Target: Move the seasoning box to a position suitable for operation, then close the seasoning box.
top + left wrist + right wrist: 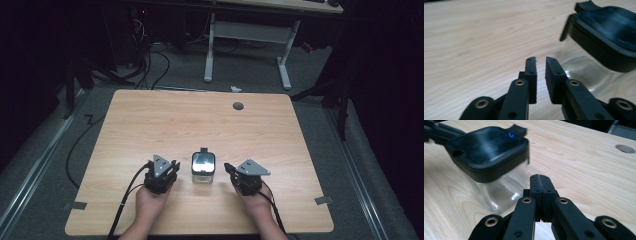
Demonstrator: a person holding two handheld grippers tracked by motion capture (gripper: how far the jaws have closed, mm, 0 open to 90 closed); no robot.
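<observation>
A clear square jar [203, 168] with a black lid stands upright on the wooden table [200, 120], near the front middle. My left gripper [171, 165] rests just left of it, held in a hand, apart from the jar. In the left gripper view its jaws [541, 60] stand a narrow gap apart with nothing between them, and the jar [606, 37] lies ahead to the right. My right gripper [228, 167] sits just right of the jar. In the right gripper view its pads [539, 177] are pressed together, empty, with the jar [491, 160] close ahead on the left.
A round cable hole [238, 106] is set in the table's far right part. Tape strips [75, 205] mark the front corners. Beyond the far edge stand white desk legs [285, 60] and floor cables [150, 65].
</observation>
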